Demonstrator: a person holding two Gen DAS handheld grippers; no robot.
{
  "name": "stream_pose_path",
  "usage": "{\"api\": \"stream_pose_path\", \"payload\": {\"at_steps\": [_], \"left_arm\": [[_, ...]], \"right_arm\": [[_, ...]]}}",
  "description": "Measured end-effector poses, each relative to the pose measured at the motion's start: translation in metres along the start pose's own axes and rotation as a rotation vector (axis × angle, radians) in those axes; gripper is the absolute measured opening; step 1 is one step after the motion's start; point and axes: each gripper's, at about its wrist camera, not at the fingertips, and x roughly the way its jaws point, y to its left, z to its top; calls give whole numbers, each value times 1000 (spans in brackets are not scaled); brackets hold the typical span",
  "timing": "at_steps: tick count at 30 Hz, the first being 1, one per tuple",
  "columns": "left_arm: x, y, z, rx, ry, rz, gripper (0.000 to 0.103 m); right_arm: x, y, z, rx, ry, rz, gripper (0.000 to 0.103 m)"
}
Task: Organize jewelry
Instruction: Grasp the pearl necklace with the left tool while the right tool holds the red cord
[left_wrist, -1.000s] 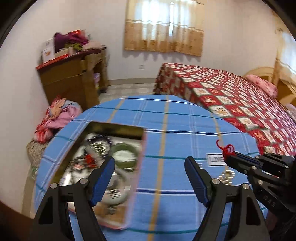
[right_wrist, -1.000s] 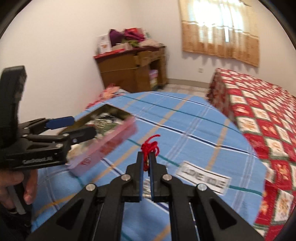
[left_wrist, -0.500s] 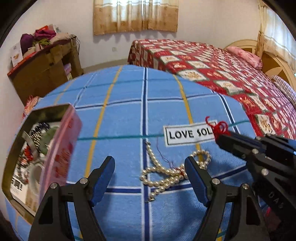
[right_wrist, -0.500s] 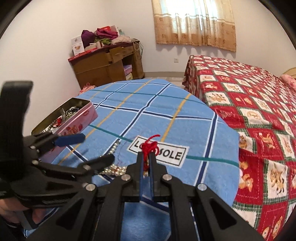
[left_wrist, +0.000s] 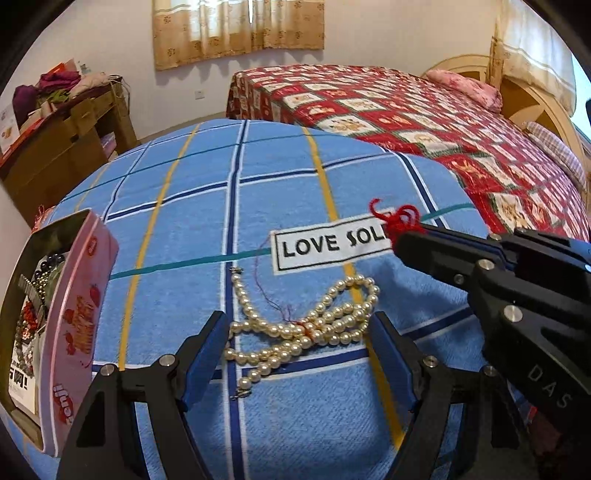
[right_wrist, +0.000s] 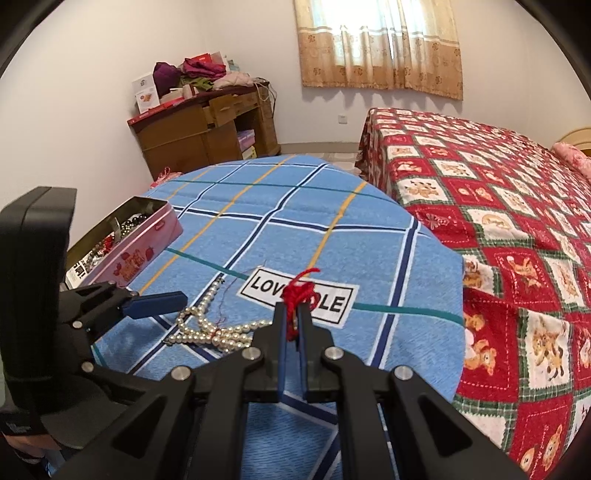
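A pearl necklace (left_wrist: 299, 326) tied with thin red thread lies bunched on the blue checked cloth (left_wrist: 207, 229); it also shows in the right wrist view (right_wrist: 218, 330). My left gripper (left_wrist: 297, 338) is open, its fingers either side of the pearls, just above them. My right gripper (right_wrist: 293, 317) is shut on a tuft of red yarn (right_wrist: 299, 291), held above the cloth right of the pearls; it shows in the left wrist view (left_wrist: 400, 221). A pink tin (left_wrist: 70, 332) holding several pieces of jewelry stands open at the left (right_wrist: 125, 247).
A white label reading LOVE SOLE (left_wrist: 328, 243) is sewn on the cloth behind the pearls. A bed with a red patterned cover (right_wrist: 498, 206) lies to the right. A wooden desk piled with clothes (right_wrist: 207, 125) stands by the far wall.
My left gripper has swung right from over the tin to the pearl necklace and closed in on it. My right gripper keeps hold of the red yarn.
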Motion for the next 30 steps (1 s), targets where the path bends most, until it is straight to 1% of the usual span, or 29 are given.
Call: {"api": "stream_pose_path", "payload": {"at_steps": [2, 4, 5, 6, 7, 8, 9, 11, 12, 16, 25, 30], "left_arm": [[0, 0, 0, 0, -2, -2, 77], [-3, 3, 0, -11, -16, -15, 57], [-4, 4, 0, -10, -17, -18, 42], [-6, 6, 1, -10, -18, -31, 34], [-7, 7, 0, -8, -18, -35, 29], [-8, 7, 0, -4, -19, -42, 26], [-11, 9, -1, -10, -19, -58, 16], [-14, 11, -3, -20, -23, -79, 7], [-19, 12, -4, -17, -31, -81, 6], [-36, 19, -9, -23, -68, -87, 6], [-73, 52, -11, -105, -138, -88, 6], [-95, 71, -11, -143, -187, -58, 6]], "right_arm": [[0, 2, 0, -3, 1, 4, 8], [-2, 4, 0, -9, -8, 12, 8], [-3, 6, 0, -12, -11, 16, 8], [-4, 7, 0, -15, -14, 19, 8], [-5, 8, 1, -17, -20, 22, 8], [-6, 9, 1, -19, -24, 24, 8], [-7, 10, 1, -20, -26, 25, 8], [-8, 11, 2, -21, -29, 26, 8], [-8, 11, 2, -20, -31, 28, 8], [-10, 14, 4, -24, -37, 34, 8], [-21, 31, 10, -50, -63, 67, 8], [-27, 44, 18, -69, -83, 100, 8]]}}
